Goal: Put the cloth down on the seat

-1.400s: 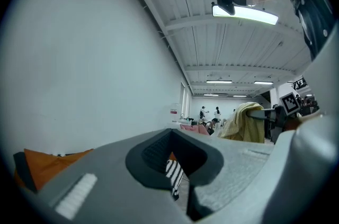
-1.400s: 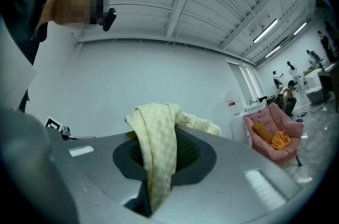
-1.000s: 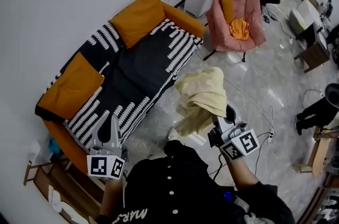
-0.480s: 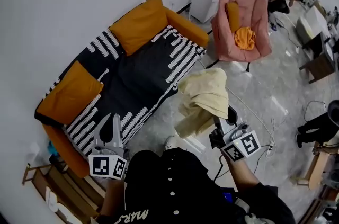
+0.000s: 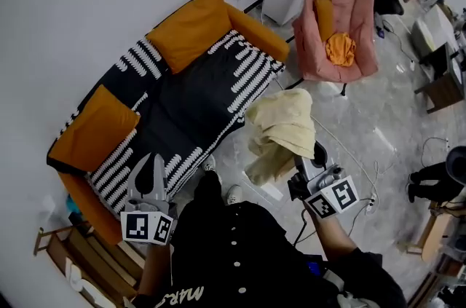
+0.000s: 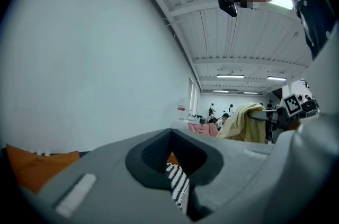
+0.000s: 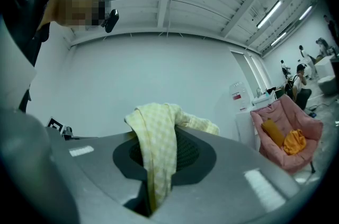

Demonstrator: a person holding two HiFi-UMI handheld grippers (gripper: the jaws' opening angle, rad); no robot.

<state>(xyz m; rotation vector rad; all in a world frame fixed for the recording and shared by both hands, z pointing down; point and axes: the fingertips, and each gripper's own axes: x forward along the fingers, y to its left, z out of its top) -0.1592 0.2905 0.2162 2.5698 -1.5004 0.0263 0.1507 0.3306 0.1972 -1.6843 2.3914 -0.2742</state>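
Right gripper (image 5: pixel 314 157): clamped on yellow cloth (image 5: pixel 280 126), beside sofa seat (image 5: pixel 182 99), not yet over it. Left gripper (image 5: pixel 151 168): jaws together, empty. To do: laying down.

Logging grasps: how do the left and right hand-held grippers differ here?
The right hand-held gripper is shut on the cloth, which drapes over it; the left hand-held gripper is shut with nothing in it. In the head view the left shows against the sofa, the right against the floor. Both carry marker cubes.
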